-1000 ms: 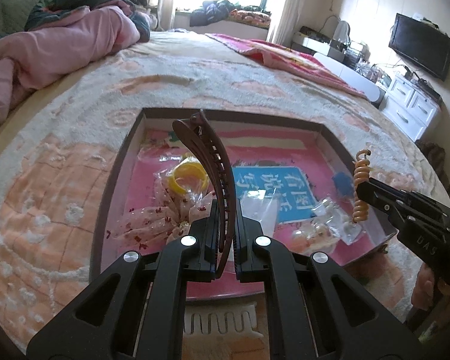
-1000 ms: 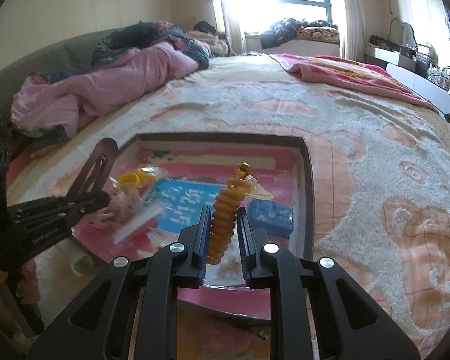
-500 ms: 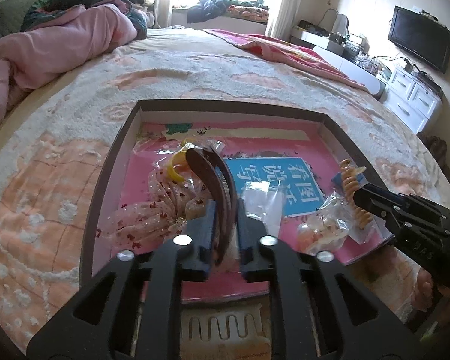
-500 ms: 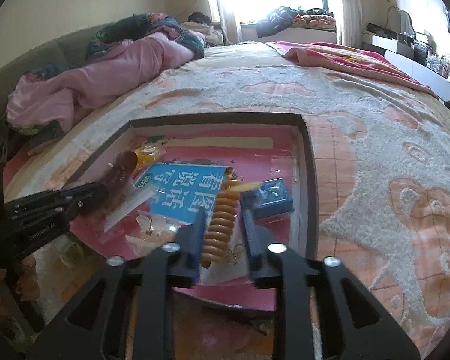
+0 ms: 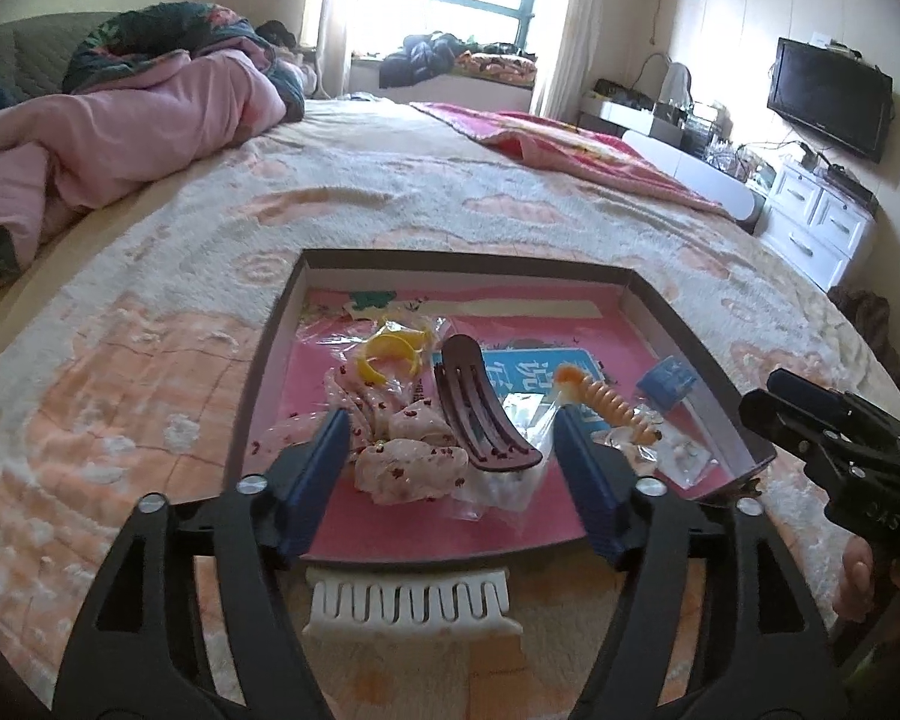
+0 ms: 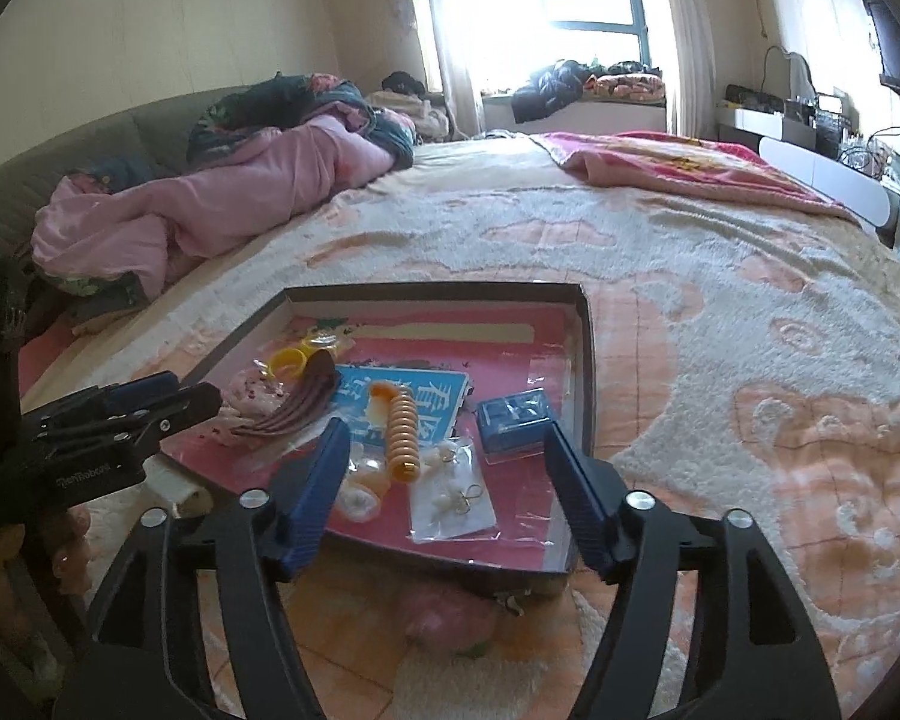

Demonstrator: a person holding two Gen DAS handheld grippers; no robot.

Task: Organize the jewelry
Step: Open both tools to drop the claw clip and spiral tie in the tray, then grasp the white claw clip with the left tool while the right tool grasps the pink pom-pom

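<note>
Jaws of both grippers are opening, nothing between them. Left gripper [image 5: 453, 429] frames the brown clip [image 5: 480, 414], lying lengthwise away at lower centre; right gripper [image 6: 444, 438] frames the orange coil [image 6: 403, 432]. Both lie in the tray [image 5: 462, 261].

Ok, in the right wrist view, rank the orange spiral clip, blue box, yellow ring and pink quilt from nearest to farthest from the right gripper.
1. Orange spiral clip: in the tray, between the opening fingers of the right gripper, untouched.
2. Blue box: in the tray, toward the right finger; close to the clip's rank.
3. Yellow ring: tray's far left.
4. Pink quilt: far left on the bed.
</note>
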